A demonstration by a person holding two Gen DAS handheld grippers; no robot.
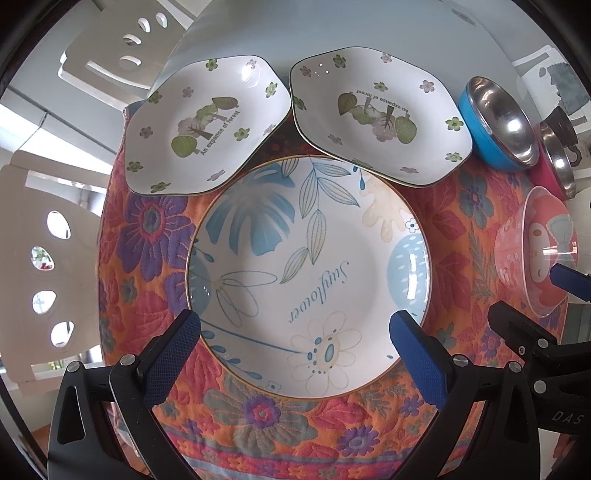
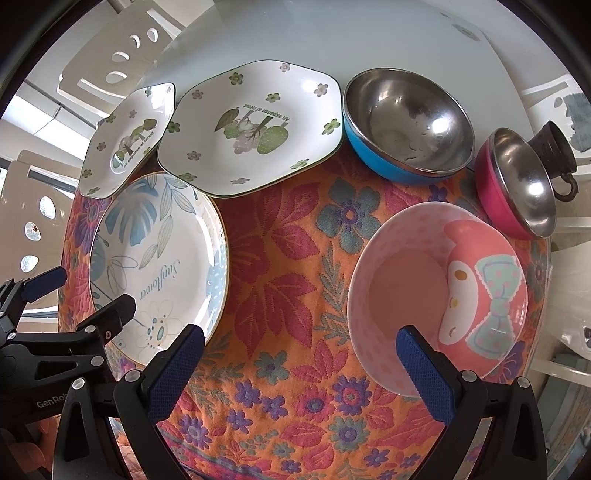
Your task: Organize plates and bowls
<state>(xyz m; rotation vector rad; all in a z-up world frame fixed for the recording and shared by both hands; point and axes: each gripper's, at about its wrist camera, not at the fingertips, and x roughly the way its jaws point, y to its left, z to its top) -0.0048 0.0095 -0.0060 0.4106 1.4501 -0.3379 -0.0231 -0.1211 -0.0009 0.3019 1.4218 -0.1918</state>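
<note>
A round "Sunflower" plate (image 1: 306, 273) (image 2: 159, 258) lies on the flowered cloth. Two hexagonal "forest" plates (image 1: 207, 125) (image 1: 380, 114) sit behind it; both show in the right wrist view (image 2: 127, 136) (image 2: 251, 125). A blue steel bowl (image 2: 406, 122) (image 1: 495, 122), a pink steel bowl (image 2: 517, 181) (image 1: 557, 166) and a pink cartoon bowl (image 2: 436, 291) (image 1: 535, 251) stand to the right. My left gripper (image 1: 295, 332) is open above the round plate's near edge, holding nothing. My right gripper (image 2: 299, 347) is open over the cloth between the round plate and the cartoon bowl, holding nothing.
The flowered cloth (image 2: 288, 258) covers the near part of a glass table (image 2: 295, 33). A dark small cup (image 2: 554, 155) stands behind the pink steel bowl. White chairs (image 1: 48, 258) (image 2: 122, 55) stand at the left and far side.
</note>
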